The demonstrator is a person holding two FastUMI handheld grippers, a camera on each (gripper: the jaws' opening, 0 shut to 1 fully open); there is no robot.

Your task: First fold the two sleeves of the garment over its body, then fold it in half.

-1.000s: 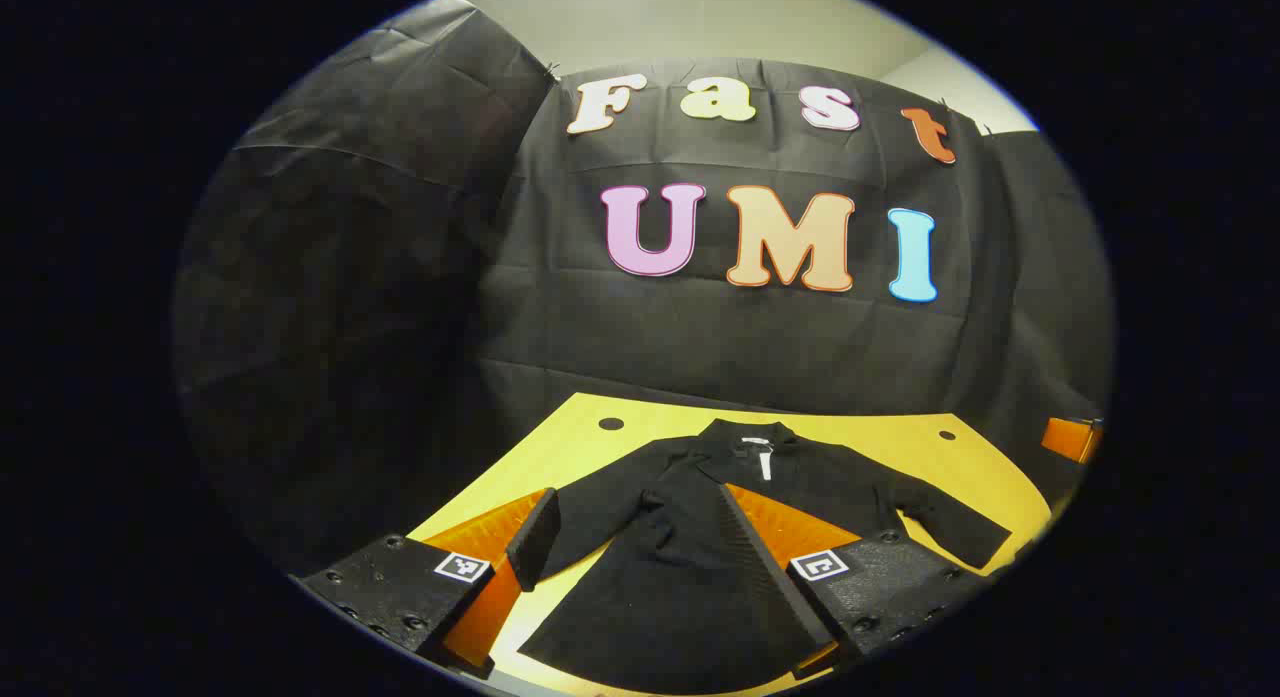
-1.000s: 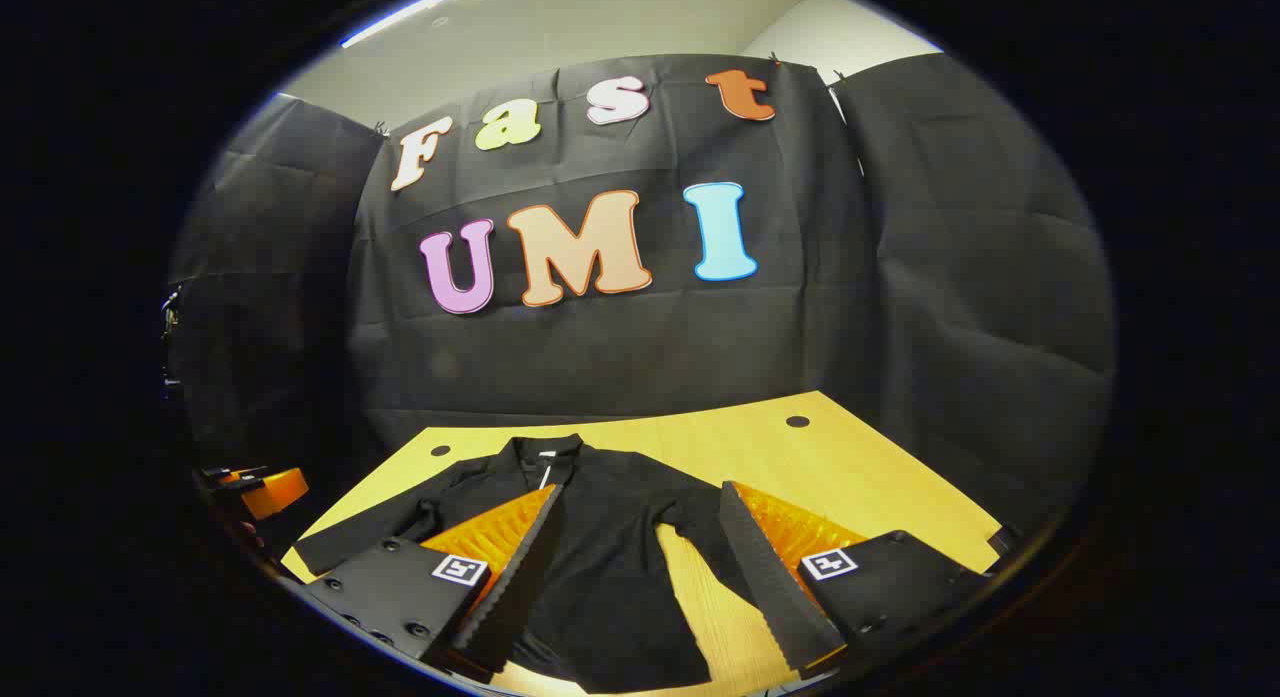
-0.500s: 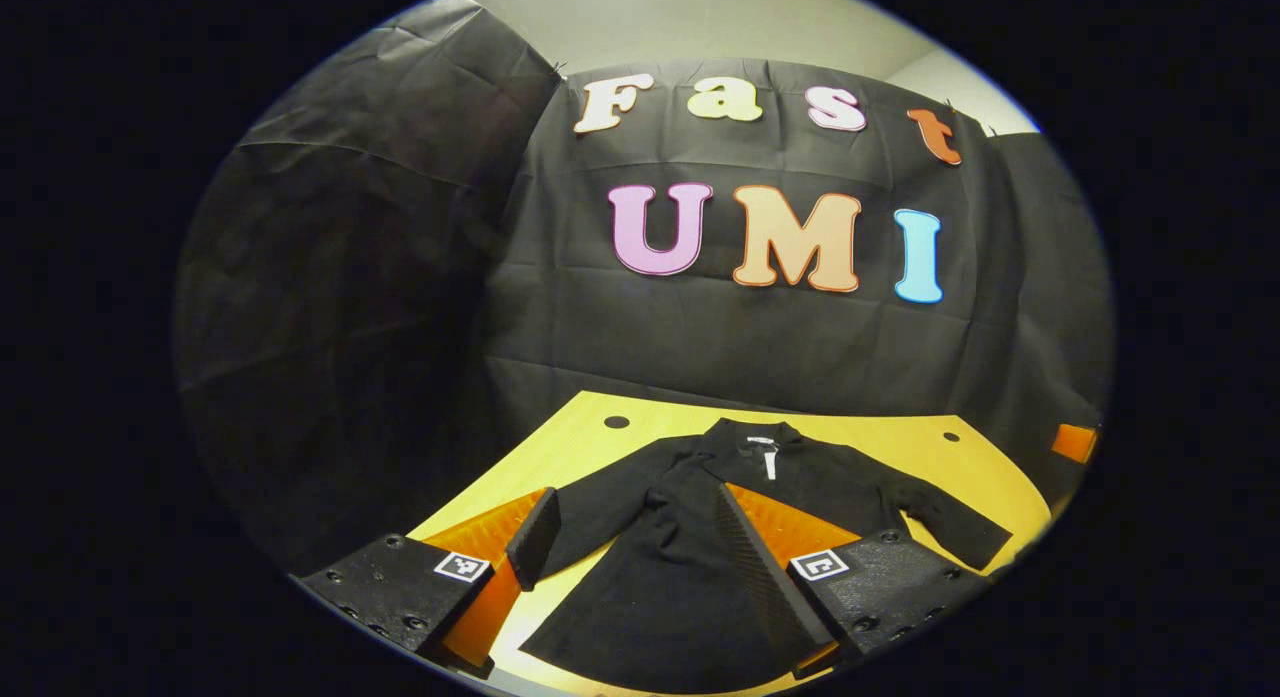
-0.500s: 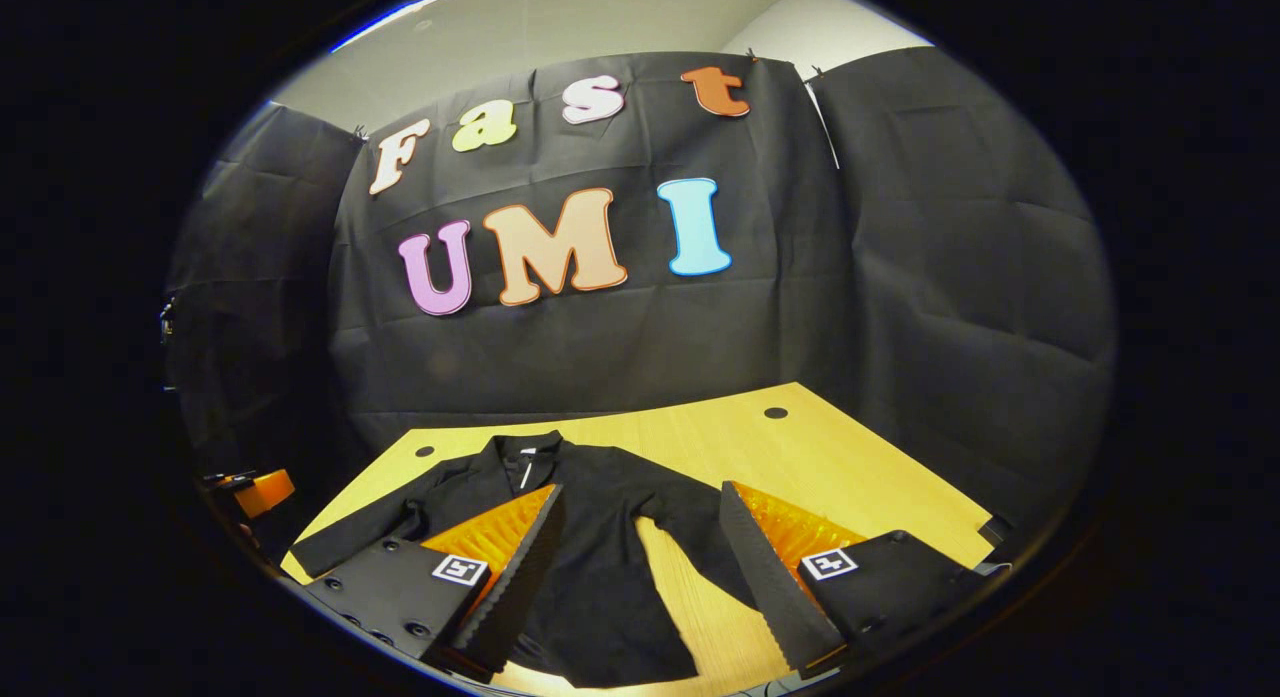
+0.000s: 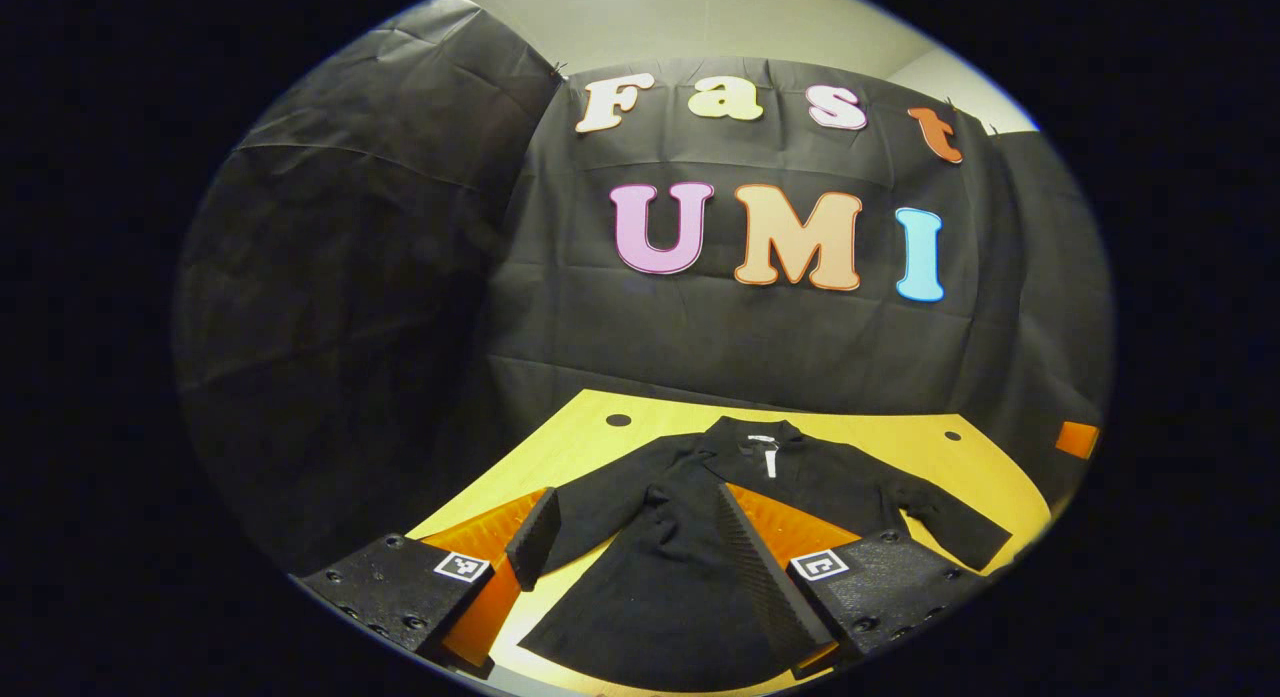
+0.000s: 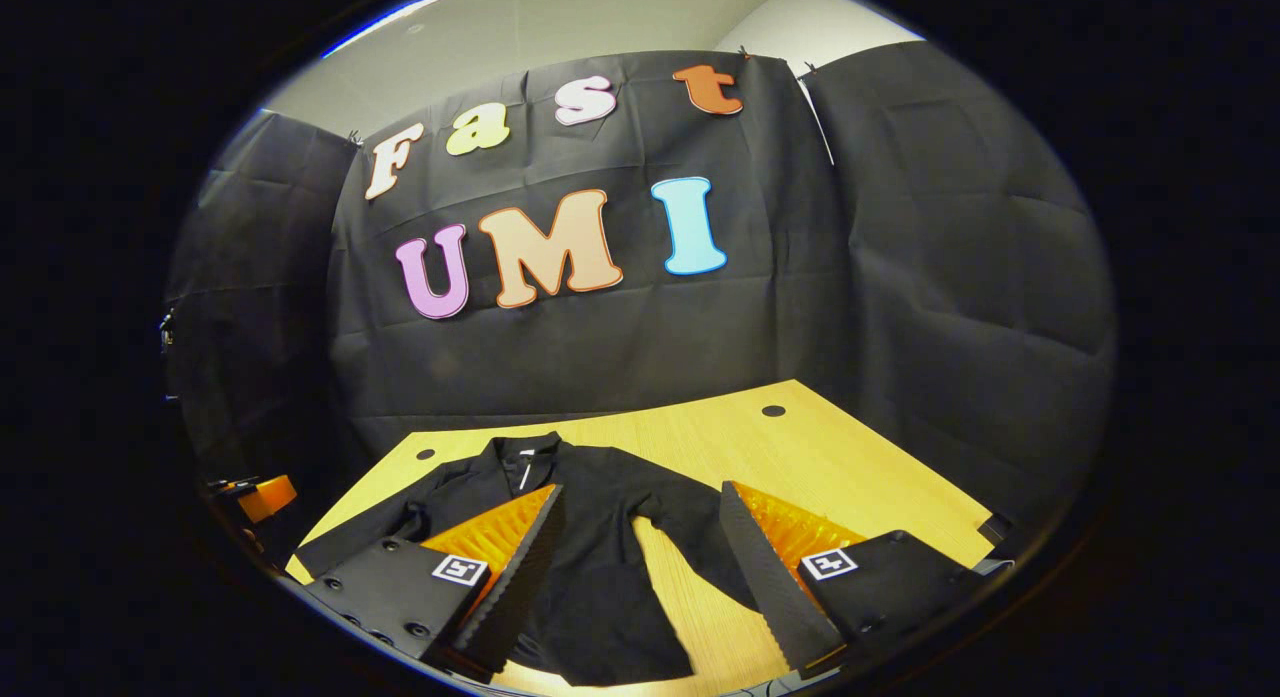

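A black long-sleeved garment [image 5: 690,567] lies flat and face up on the yellow table [image 5: 590,447], collar [image 5: 760,439] at the far side and both sleeves spread outward. My left gripper [image 5: 630,512] hovers open over the garment's lower left part, with one sleeve [image 5: 585,517] running between its fingers. In the right gripper view the garment [image 6: 590,557] lies left of centre. My right gripper [image 6: 640,497] stands open above the other sleeve [image 6: 690,527] and bare table. Neither gripper holds cloth.
The table [image 6: 820,457] has small round holes [image 6: 773,411] near its far corners, and the black booth wall rises right behind it. A part of the other gripper [image 6: 260,497] shows beyond the table's left edge in the right gripper view.
The right gripper has drifted slightly, so the garment and wall sit a little further left in its view. The left gripper has barely moved. Both stay open.
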